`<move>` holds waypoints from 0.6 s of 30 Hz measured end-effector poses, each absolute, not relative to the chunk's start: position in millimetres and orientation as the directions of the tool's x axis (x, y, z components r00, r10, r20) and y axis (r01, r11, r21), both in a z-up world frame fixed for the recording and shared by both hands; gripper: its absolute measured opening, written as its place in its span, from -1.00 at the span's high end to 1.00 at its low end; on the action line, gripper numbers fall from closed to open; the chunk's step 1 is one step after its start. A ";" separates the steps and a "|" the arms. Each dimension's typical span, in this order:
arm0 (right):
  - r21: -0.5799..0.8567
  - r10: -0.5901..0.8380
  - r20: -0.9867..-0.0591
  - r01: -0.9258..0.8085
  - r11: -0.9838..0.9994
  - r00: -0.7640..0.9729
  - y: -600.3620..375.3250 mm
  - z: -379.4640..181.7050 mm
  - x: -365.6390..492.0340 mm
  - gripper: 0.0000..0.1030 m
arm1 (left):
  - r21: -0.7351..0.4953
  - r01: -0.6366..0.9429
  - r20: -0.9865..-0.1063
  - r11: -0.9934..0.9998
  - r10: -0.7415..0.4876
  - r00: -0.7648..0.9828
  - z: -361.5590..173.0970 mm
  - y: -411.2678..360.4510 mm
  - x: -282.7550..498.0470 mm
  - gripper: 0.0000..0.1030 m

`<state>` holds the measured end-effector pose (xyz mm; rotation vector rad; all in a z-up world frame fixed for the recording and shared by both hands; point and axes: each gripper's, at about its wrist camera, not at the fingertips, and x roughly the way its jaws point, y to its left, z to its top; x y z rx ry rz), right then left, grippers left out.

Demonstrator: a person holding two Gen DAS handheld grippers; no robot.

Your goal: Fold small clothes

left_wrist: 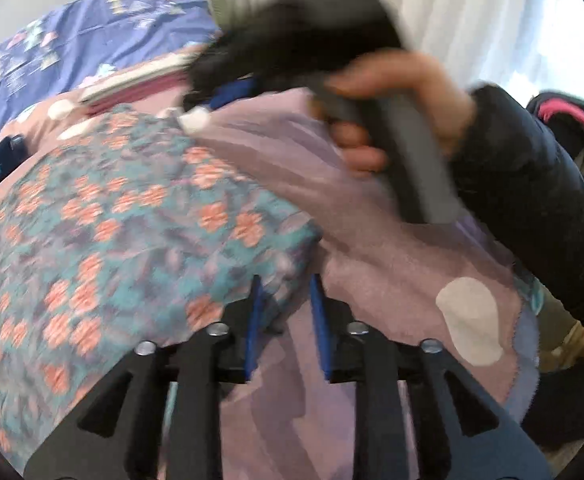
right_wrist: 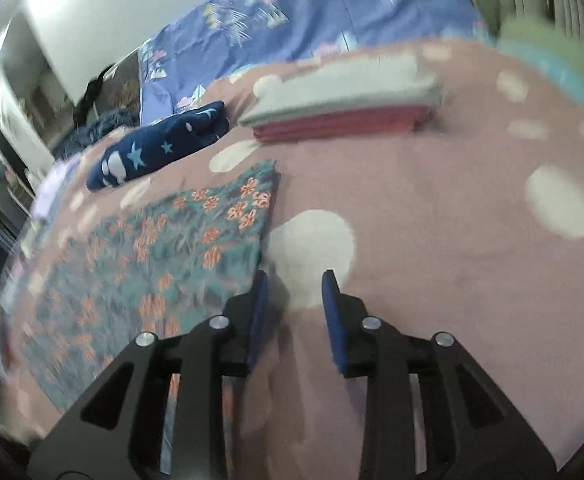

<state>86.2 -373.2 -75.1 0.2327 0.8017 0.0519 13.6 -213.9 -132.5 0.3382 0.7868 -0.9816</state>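
Note:
A teal cloth with orange flowers (left_wrist: pixel 124 216) lies flat on a pink blanket with white dots (left_wrist: pixel 391 280). My left gripper (left_wrist: pixel 284 320) sits low at the cloth's near right corner, its blue pads apart; the corner reaches to the left pad (left_wrist: pixel 254 320). In the right wrist view the same floral cloth (right_wrist: pixel 164 248) lies to the left. My right gripper (right_wrist: pixel 295 304) hovers open over a white dot beside the cloth's right edge, with nothing between its pads. From the left wrist view the right gripper (left_wrist: pixel 216 94) is a blurred black shape held by a hand (left_wrist: pixel 395 92).
A stack of folded clothes (right_wrist: pixel 343 108), grey on pink, lies at the back of the blanket (right_wrist: pixel 431 240). A navy garment with stars (right_wrist: pixel 160 148) lies to its left. A blue patterned sheet (right_wrist: pixel 311 12) covers the far side. A dark sleeve (left_wrist: pixel 531 200) crosses the right.

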 end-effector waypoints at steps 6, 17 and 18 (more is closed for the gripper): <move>0.031 0.103 -0.652 -0.109 0.994 0.751 -308.3 -45.6 31.5 0.42 | -0.164 0.693 -0.652 0.702 -0.604 0.458 -105.1 -110.8 23.3 0.27; -0.243 0.425 -0.591 -0.653 0.717 0.686 -49.8 -51.8 -38.2 -0.07 | -0.269 0.138 -0.559 0.953 -0.271 0.783 -85.5 155.9 12.7 0.28; -0.271 0.440 -0.591 -0.680 0.681 0.676 -30.4 -58.1 -44.4 -0.08 | -0.277 0.121 -0.558 0.953 -0.262 0.787 -88.4 169.7 7.3 0.28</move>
